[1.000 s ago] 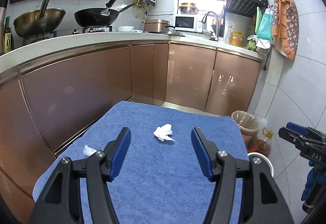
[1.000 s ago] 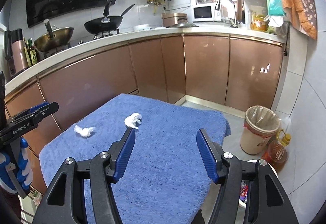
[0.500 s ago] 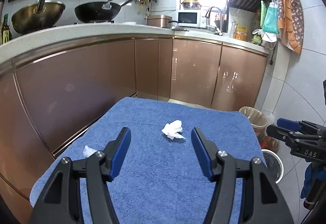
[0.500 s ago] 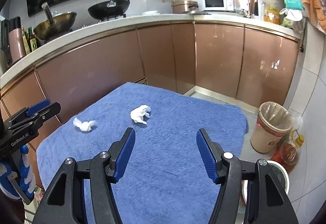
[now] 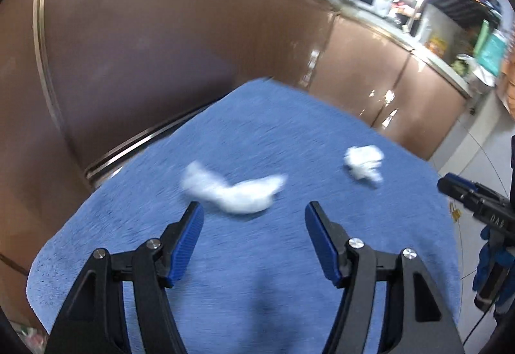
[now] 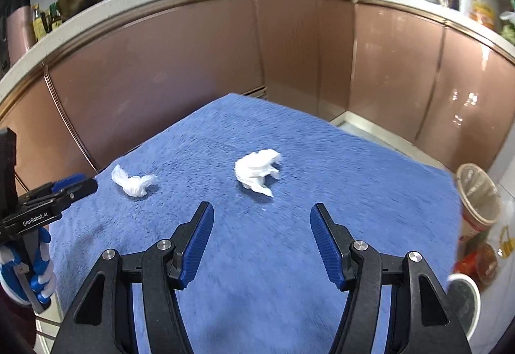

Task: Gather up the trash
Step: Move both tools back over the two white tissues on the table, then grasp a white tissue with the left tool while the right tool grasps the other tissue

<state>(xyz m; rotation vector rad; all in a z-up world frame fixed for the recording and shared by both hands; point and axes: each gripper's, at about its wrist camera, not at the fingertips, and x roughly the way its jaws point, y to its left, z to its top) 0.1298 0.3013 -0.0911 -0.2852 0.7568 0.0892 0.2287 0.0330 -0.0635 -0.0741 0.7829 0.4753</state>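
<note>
Two crumpled white tissues lie on a blue towel-covered table (image 6: 289,257). In the left wrist view the left tissue (image 5: 235,190) lies just beyond my open left gripper (image 5: 254,218), blurred by motion, and the right tissue (image 5: 363,162) lies further right. In the right wrist view the right tissue (image 6: 257,169) lies ahead of my open right gripper (image 6: 260,218), and the left tissue (image 6: 133,183) lies near the left gripper (image 6: 64,190). Both grippers are empty.
A bin (image 6: 476,196) lined with a bag stands on the floor right of the table, with an oil bottle (image 6: 482,260) and a white round container (image 6: 463,296) beside it. Brown kitchen cabinets (image 6: 225,48) close in behind and to the left.
My left gripper has swung left and down toward the left tissue, which now lies just ahead of its fingers. My right gripper has lowered closer to the right tissue. Both stay open.
</note>
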